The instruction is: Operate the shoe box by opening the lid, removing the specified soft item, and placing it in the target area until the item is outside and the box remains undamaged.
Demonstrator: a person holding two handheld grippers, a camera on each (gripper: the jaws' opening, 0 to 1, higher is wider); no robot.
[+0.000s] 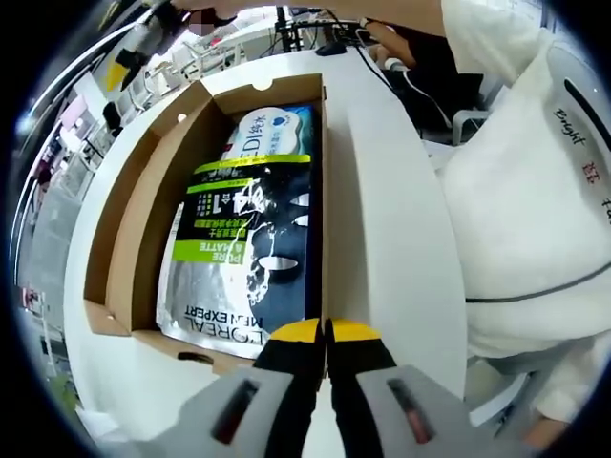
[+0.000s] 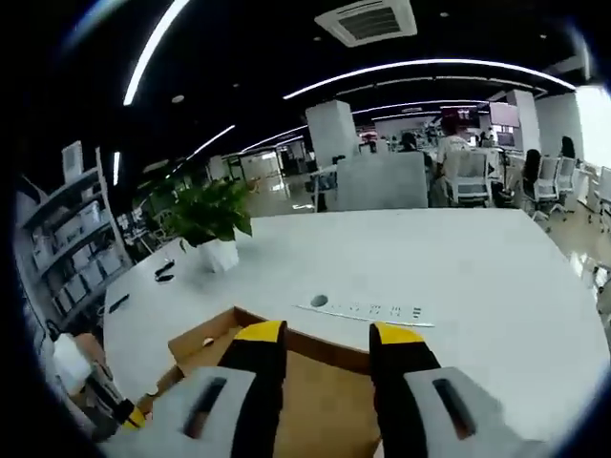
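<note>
The brown cardboard shoe box (image 1: pixel 143 210) lies open on the white table, its lid (image 1: pixel 115 219) folded out to the left. Inside lies a dark soft pack with a green label (image 1: pixel 253 248), and a white and blue pack (image 1: pixel 272 129) behind it. My left gripper (image 1: pixel 325 334) has its yellow-tipped jaws pressed together at the box's near right corner, where the right wall's edge runs into the line between them. In the right gripper view, my right gripper (image 2: pixel 329 334) stands open just above a cardboard panel of the box (image 2: pixel 325 401), with nothing between its jaws.
A person in white clothing (image 1: pixel 535 191) stands at the table's right side. On the white table (image 2: pixel 458 277) stand a potted plant (image 2: pixel 212 224) and a flat white strip (image 2: pixel 368 310) beyond the box. Shelves (image 2: pixel 67 258) line the left; office chairs stand far back.
</note>
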